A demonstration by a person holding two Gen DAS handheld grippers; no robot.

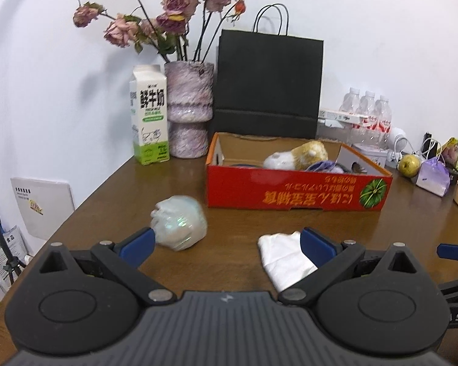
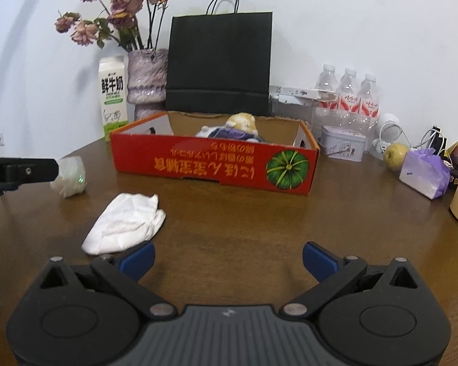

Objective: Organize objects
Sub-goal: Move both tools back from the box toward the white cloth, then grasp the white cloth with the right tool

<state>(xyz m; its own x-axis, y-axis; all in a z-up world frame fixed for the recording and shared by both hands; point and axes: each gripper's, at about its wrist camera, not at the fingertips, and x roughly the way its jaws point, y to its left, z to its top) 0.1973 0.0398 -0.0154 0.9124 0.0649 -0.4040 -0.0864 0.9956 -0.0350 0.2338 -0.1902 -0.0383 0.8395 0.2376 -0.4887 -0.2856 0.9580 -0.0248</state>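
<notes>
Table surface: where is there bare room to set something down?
Bare wood lies between the red box front and the right tool, right of the white cloth. Crowded: the back right around the bottles, tin and pear.

Both fisheye views sit low over the brown desk (image 1: 235, 222), each looking forward toward 12 o'clock at the white wall. The left wrist view stands further left; the right wrist view sees the left gripper (image 2: 56, 167) enter at 9 o'clock. Both share the red box (image 1: 296, 187), black bag (image 2: 219, 61) and white cloth (image 2: 125, 222).
</notes>
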